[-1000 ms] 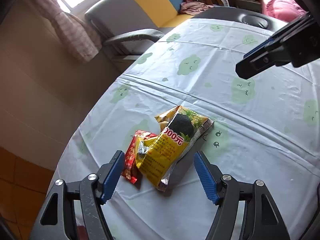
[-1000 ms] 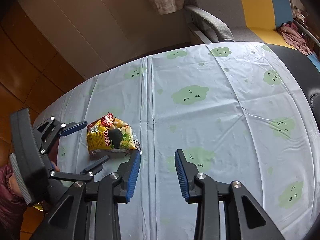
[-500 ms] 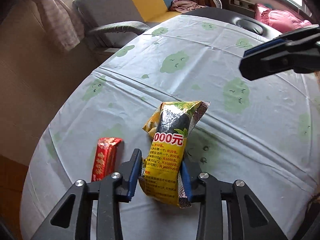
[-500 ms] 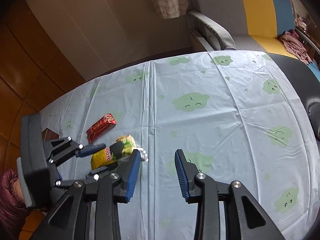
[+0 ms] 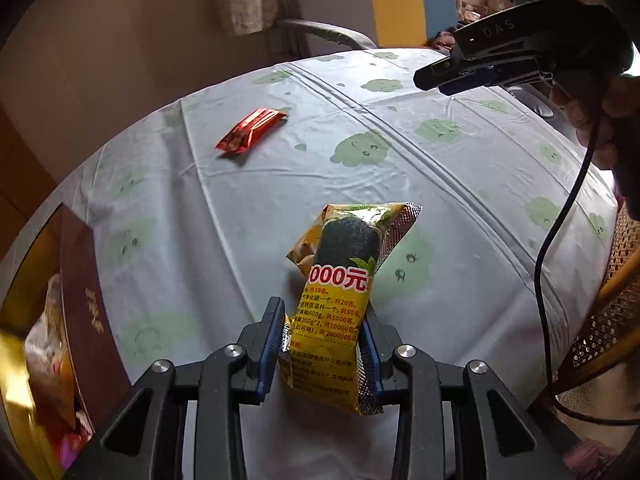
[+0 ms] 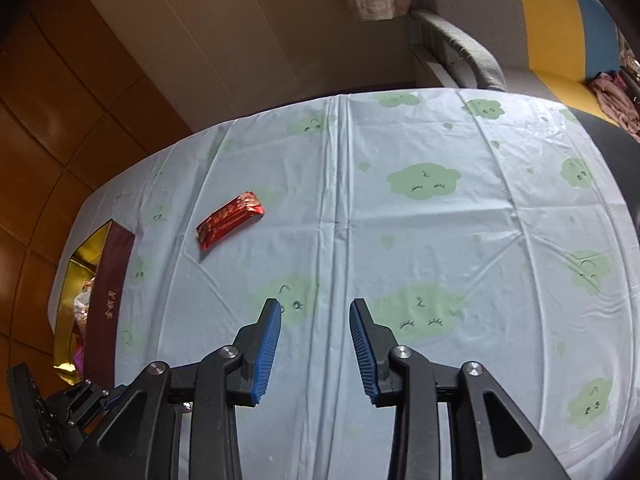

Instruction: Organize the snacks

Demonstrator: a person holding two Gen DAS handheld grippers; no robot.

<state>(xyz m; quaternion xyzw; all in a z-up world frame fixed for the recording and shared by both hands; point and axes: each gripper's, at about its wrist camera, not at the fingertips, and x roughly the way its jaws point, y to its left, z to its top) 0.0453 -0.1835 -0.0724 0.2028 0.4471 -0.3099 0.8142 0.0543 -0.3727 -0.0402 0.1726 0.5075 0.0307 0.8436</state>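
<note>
Clamping the yellow snack packet (image 5: 334, 308) between its blue pads, the left gripper (image 5: 322, 340) holds it by the lower half, jaws pressed in against both sides of the wrapper. The packet stands up from the jaws, its silver crimped top edge leaning to the right, above the worktop (image 5: 240, 216) with its pale cloth printed with green clouds. A red snack bar (image 5: 250, 130) lies flat on the cloth well apart from the packet, toward the far left edge. At the near left edge sits a maroon box (image 5: 86, 312) with a gold lining, wrapped snacks inside it. The right gripper (image 6: 315, 344) hovers over bare cloth, jaws parted with nothing between them.
</note>
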